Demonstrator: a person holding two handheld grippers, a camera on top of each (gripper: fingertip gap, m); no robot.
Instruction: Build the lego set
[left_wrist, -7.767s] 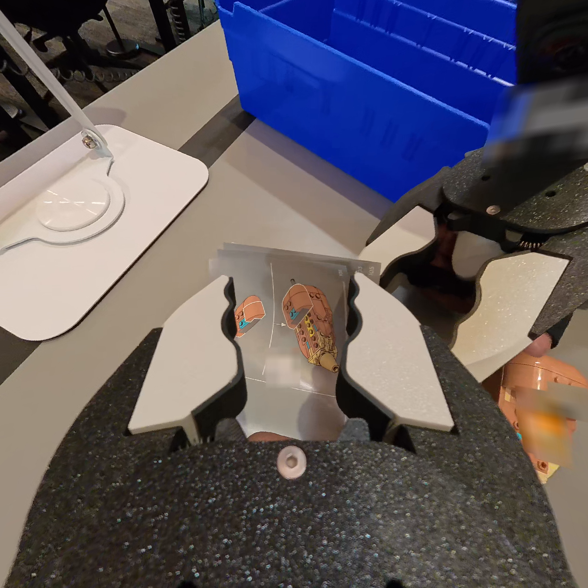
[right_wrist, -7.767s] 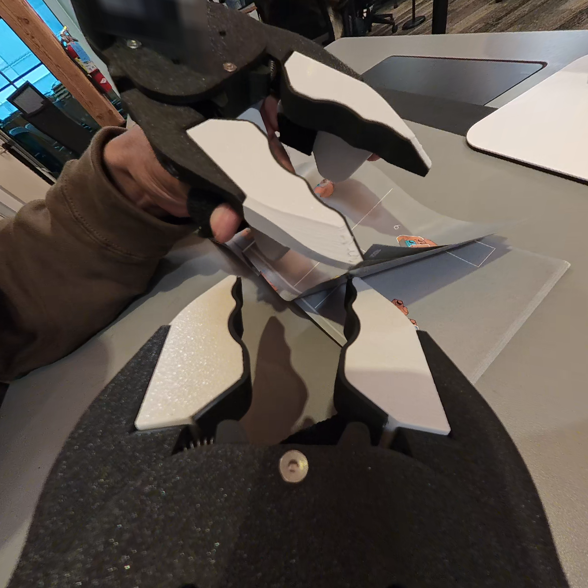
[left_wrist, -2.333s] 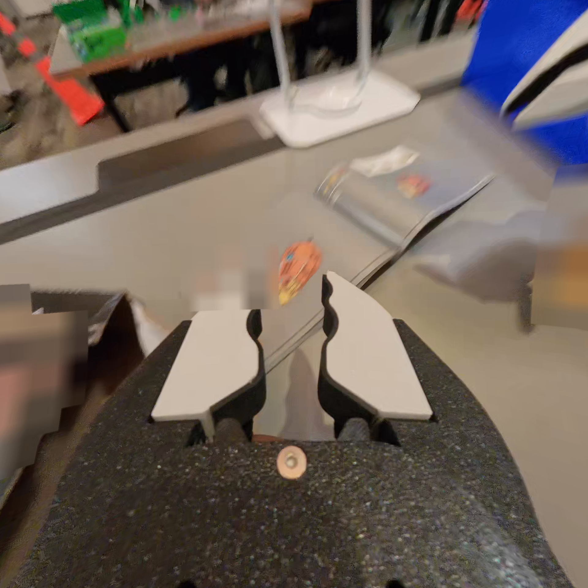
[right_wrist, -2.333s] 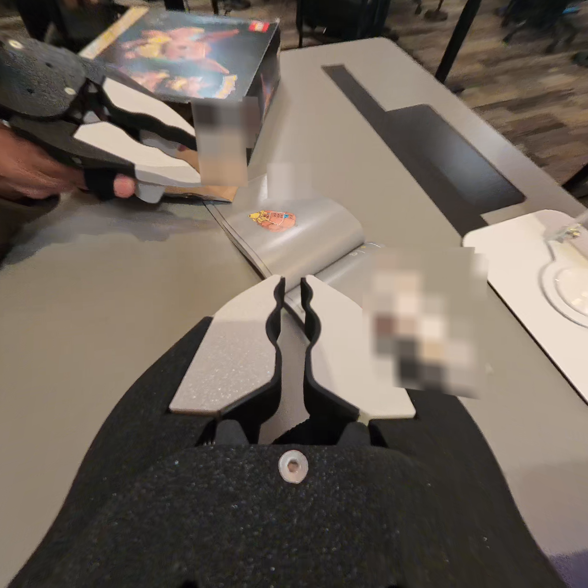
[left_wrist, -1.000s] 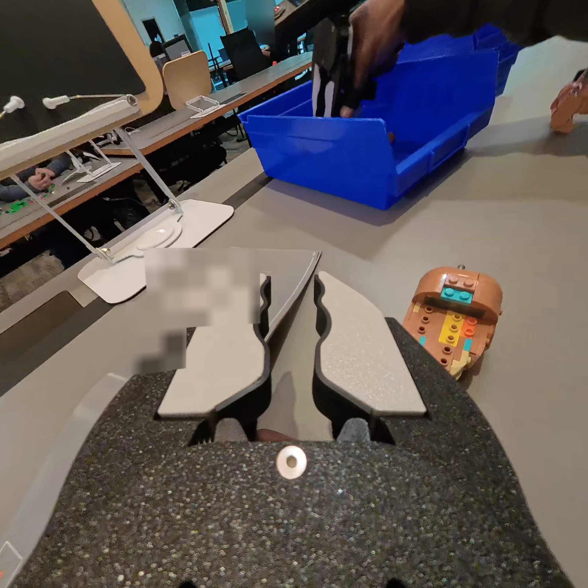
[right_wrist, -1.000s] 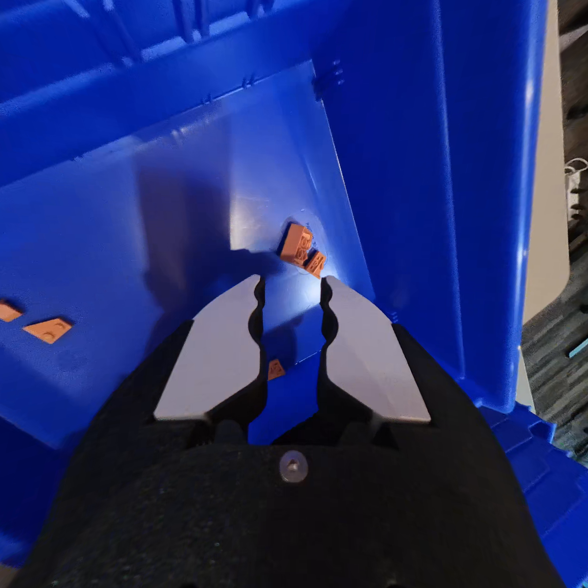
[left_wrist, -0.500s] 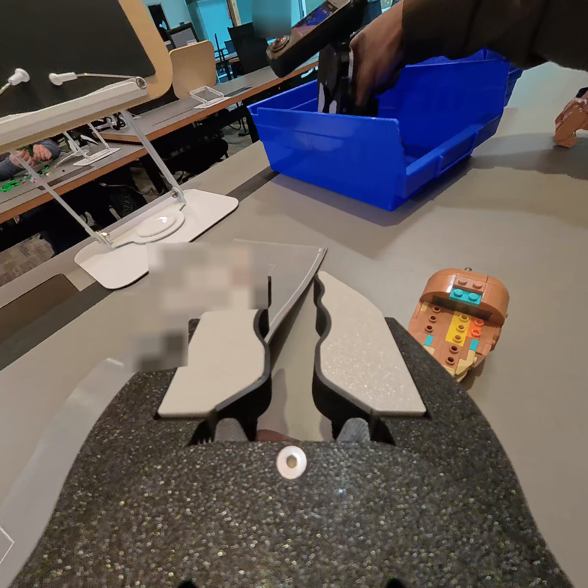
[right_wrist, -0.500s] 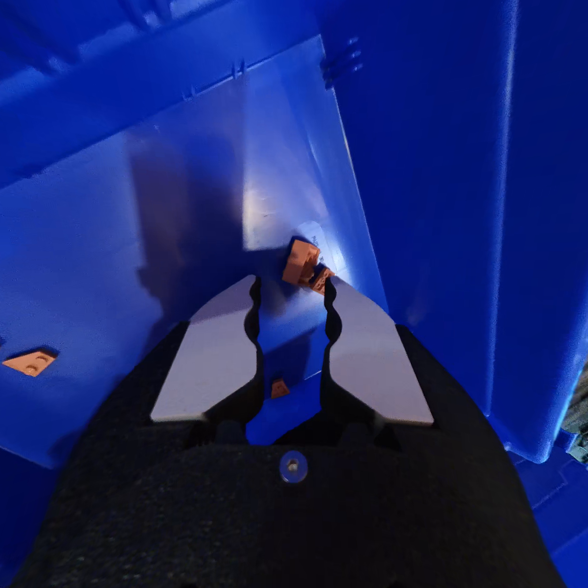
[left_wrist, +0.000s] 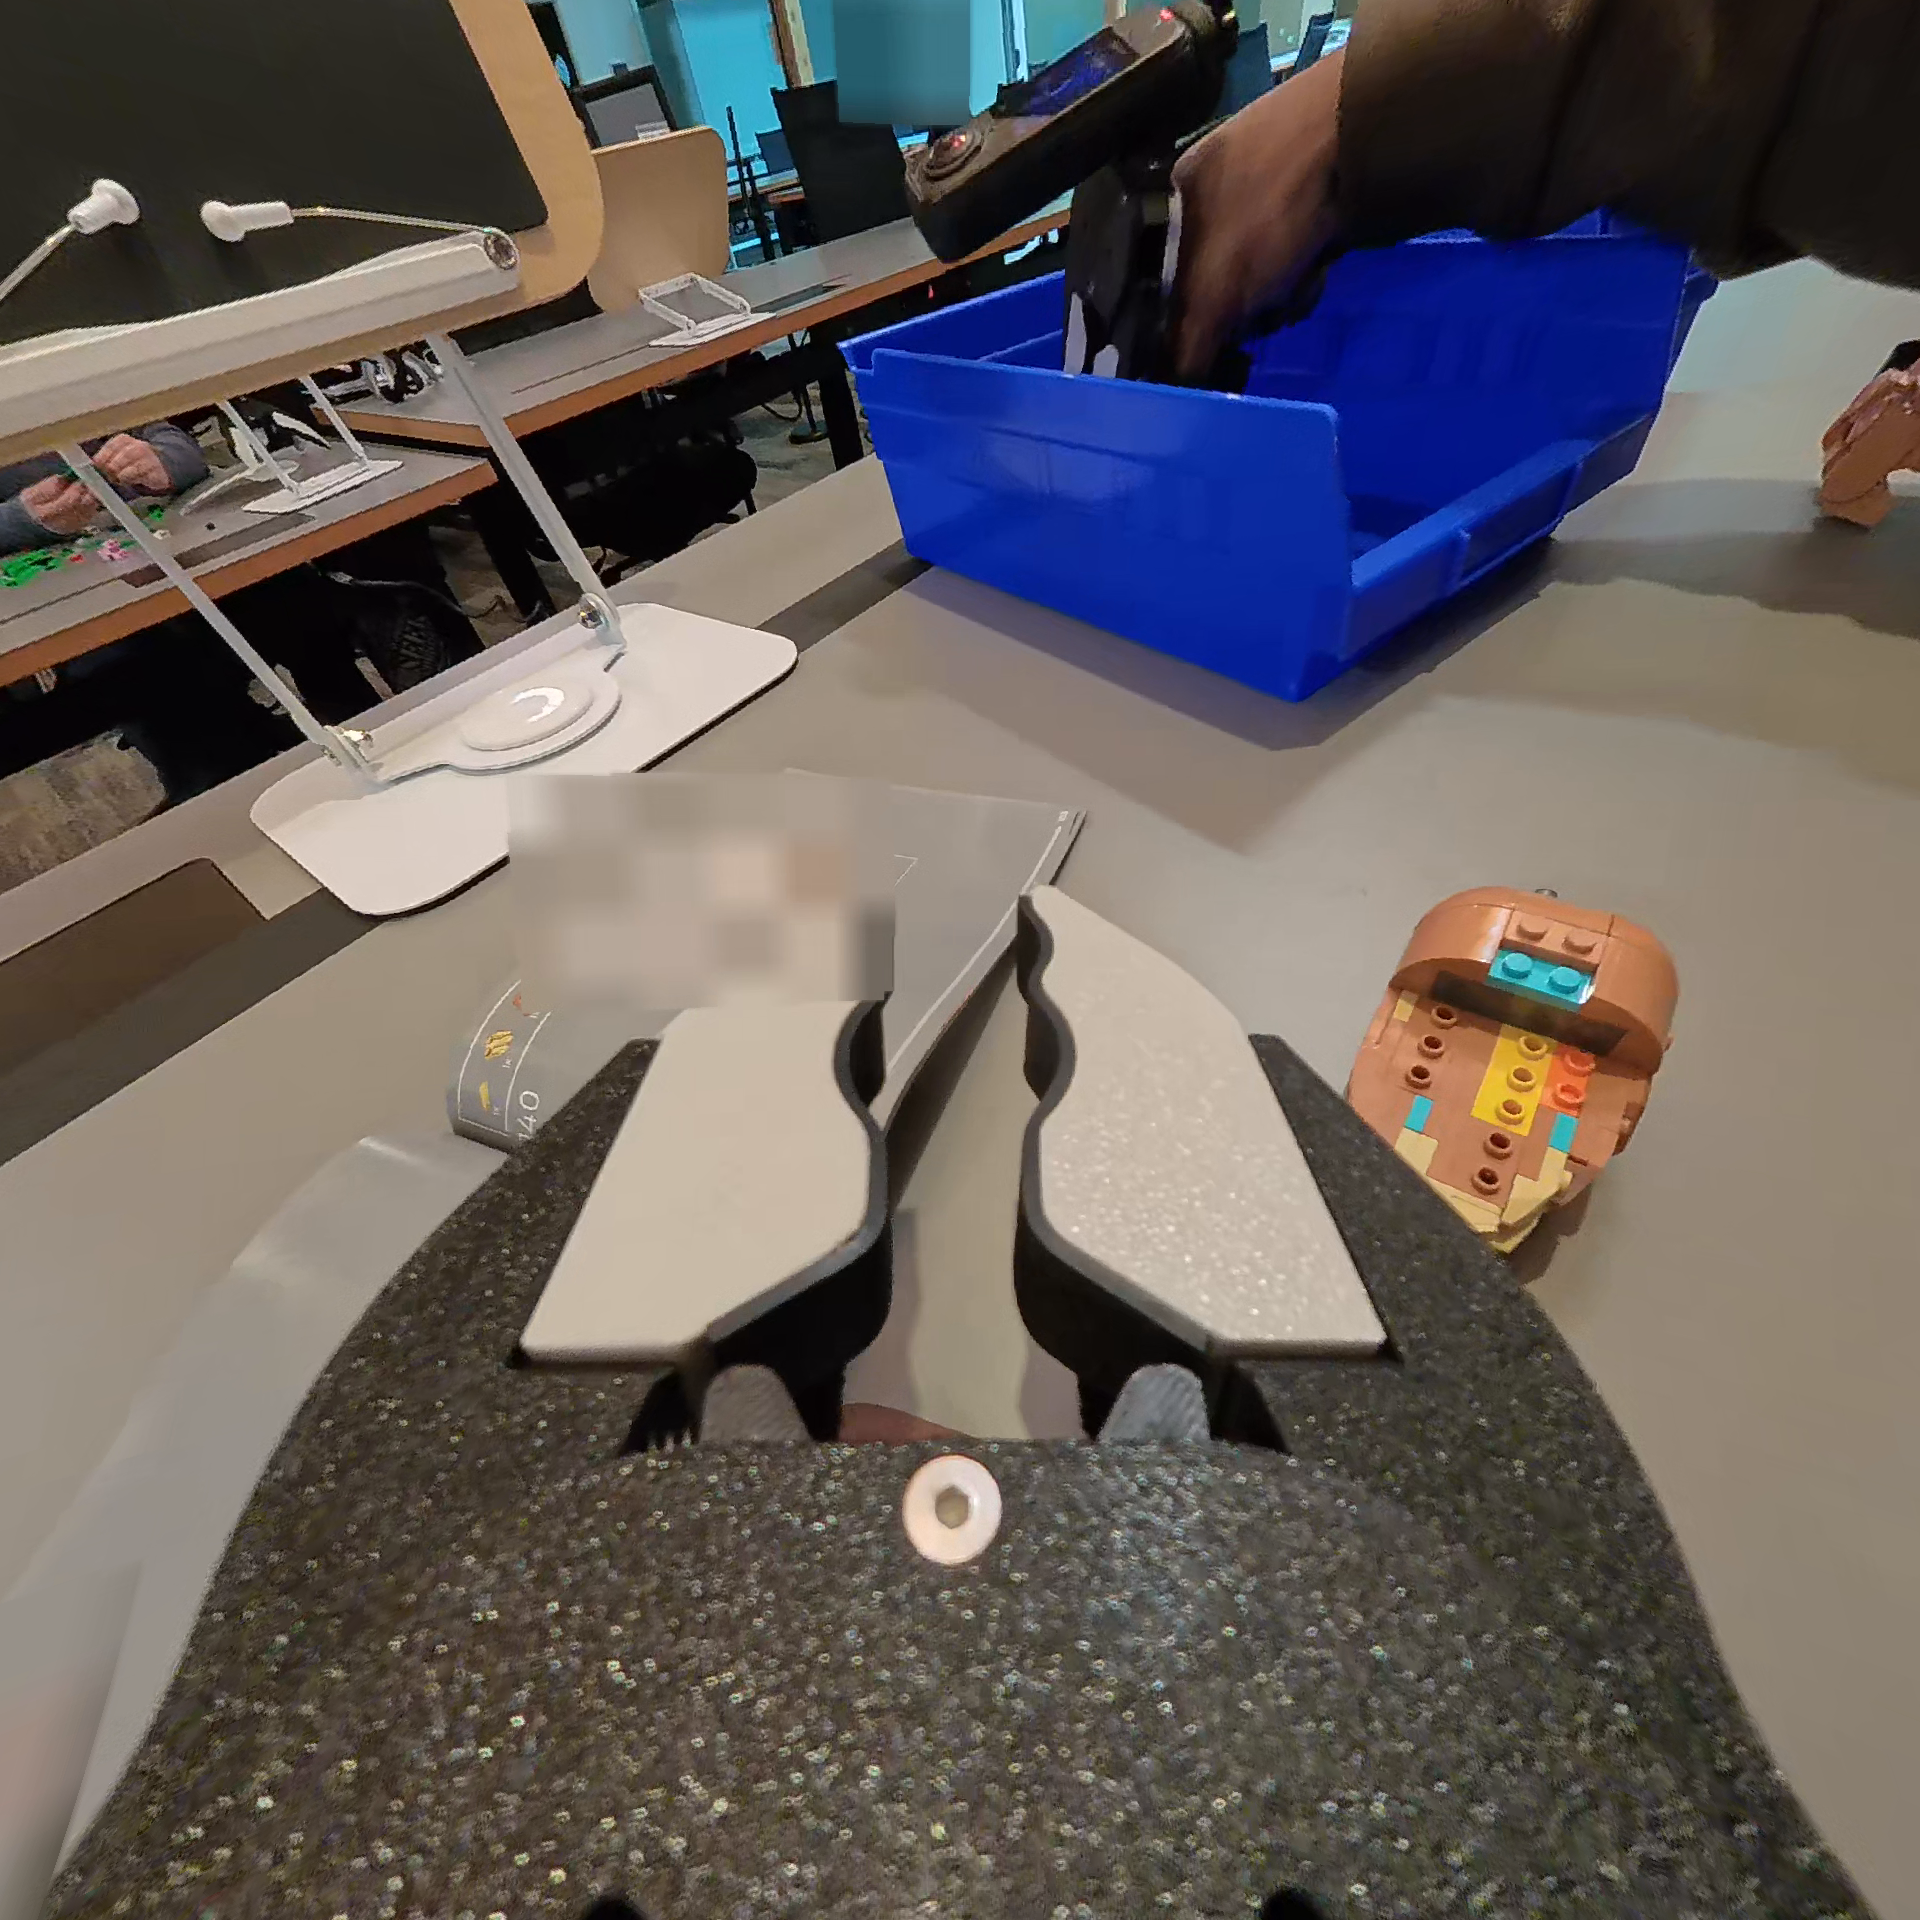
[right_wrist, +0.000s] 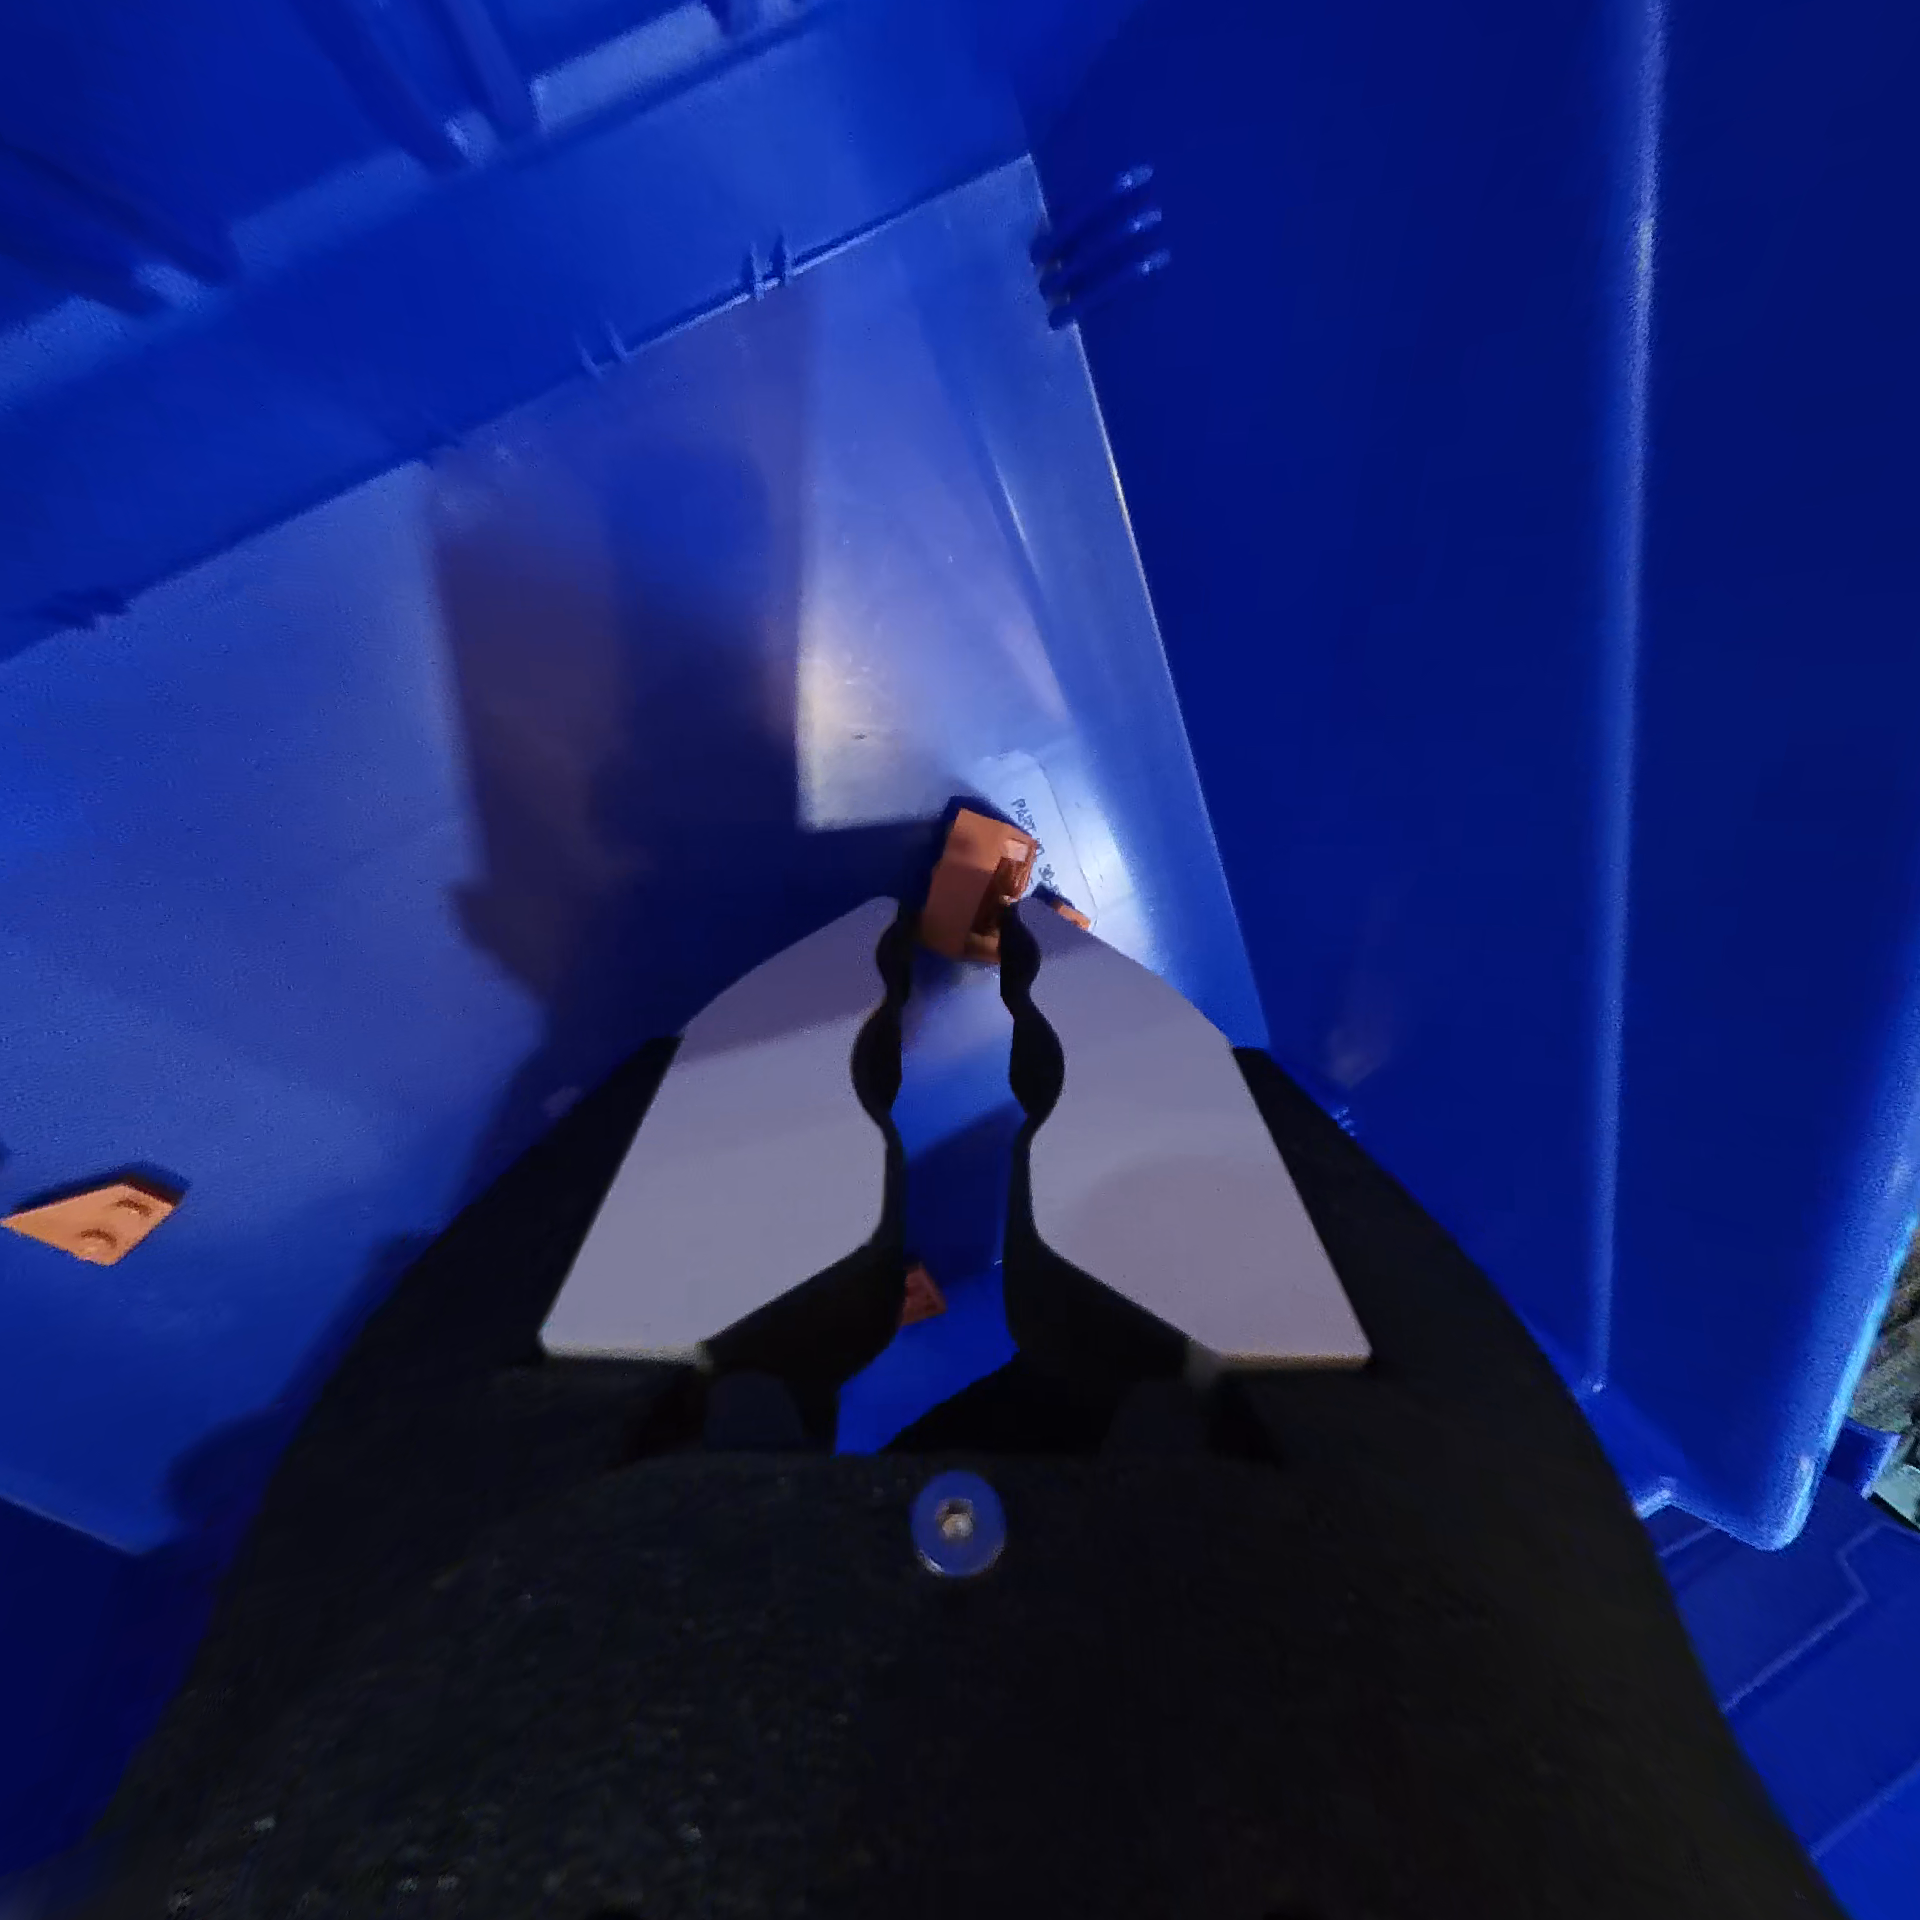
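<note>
We saw printed digits on the open instruction booklet (left_wrist: 499, 1081) and a lettered sticker (right_wrist: 1049, 831) inside the blue bin (right_wrist: 1455, 623).

Inside the blue bin (right_wrist: 1455, 520), the right claw (right_wrist: 956, 914) pinches a brown brick (right_wrist: 966, 883) at its tips.

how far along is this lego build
Partly done: a brown sub-assembly lies on the table beside the open manual. In hand: the right tool pinches a brown piece inside the blue bin. Left: loose brown pieces remain.
</note>
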